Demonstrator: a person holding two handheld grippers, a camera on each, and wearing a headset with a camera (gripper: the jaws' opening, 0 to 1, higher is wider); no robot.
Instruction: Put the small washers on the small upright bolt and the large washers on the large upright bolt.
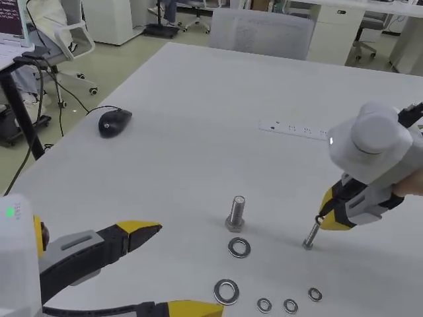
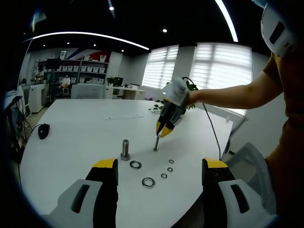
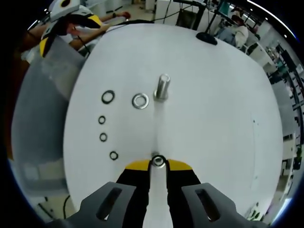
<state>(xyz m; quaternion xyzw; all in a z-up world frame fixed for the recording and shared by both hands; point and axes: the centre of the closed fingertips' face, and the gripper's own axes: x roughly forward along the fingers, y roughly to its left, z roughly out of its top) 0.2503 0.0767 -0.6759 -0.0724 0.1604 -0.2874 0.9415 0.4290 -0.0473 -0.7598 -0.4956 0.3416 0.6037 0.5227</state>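
The large upright bolt point(image 1: 238, 212) point(image 2: 125, 149) point(image 3: 162, 87) stands mid-table. Right of it is the small upright bolt point(image 1: 310, 236) point(image 2: 155, 143), tilted slightly, and my right gripper point(image 1: 321, 220) point(image 2: 163, 131) point(image 3: 158, 164) is shut on its top end point(image 3: 158, 161). Two large washers point(image 1: 239, 247) point(image 1: 227, 291) point(image 3: 140, 100) lie flat in front of the large bolt. Three small washers point(image 1: 264, 304) point(image 1: 290, 305) point(image 1: 314, 294) point(image 3: 103, 137) lie in a row near the table's front edge. My left gripper point(image 1: 175, 267) point(image 2: 161, 166) is open above the front-left of the table, holding nothing.
A black mouse point(image 1: 114, 121) point(image 2: 43, 130) lies at the far left of the white table point(image 1: 198, 145). A white power strip point(image 1: 294, 129) lies at the back right. A grey chair point(image 1: 261, 33) stands behind the far edge.
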